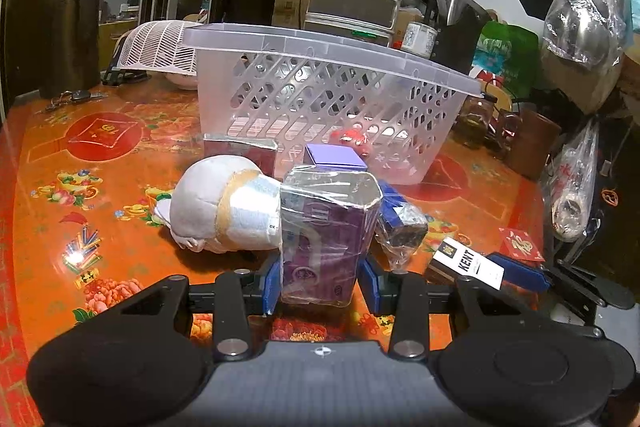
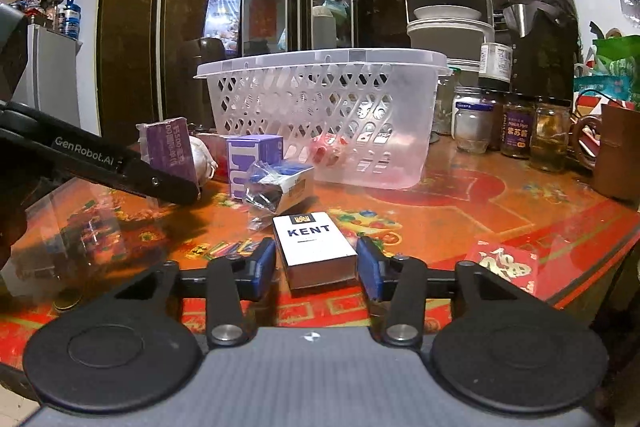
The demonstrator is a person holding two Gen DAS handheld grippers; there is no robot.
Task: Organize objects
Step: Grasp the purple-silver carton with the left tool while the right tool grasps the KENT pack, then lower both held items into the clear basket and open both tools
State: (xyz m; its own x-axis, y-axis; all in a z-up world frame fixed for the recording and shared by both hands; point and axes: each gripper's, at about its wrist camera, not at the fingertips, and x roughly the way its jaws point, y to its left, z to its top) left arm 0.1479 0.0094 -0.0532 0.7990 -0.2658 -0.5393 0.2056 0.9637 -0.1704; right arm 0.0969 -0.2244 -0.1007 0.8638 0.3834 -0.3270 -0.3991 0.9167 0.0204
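Observation:
My left gripper (image 1: 320,283) is shut on a purple pack in clear wrap (image 1: 326,231), held just above the table. In the right wrist view its black finger (image 2: 160,183) holds that pack (image 2: 168,147) at the left. A white KENT box (image 2: 316,247) lies flat on the table, and my right gripper (image 2: 316,269) is shut on its sides. From the left wrist view that box (image 1: 468,263) lies at the right. The clear lattice basket (image 1: 328,47) (image 2: 320,61) stands behind, with a red thing (image 2: 326,147) inside.
A grey plush toy (image 1: 224,207), a purple carton (image 2: 254,163) and a blue pack in cellophane (image 2: 280,183) lie before the basket. Glass jars (image 2: 516,127) line the back right. A red envelope (image 2: 500,263) rests near the table's right edge. Keys (image 1: 68,99) lie far left.

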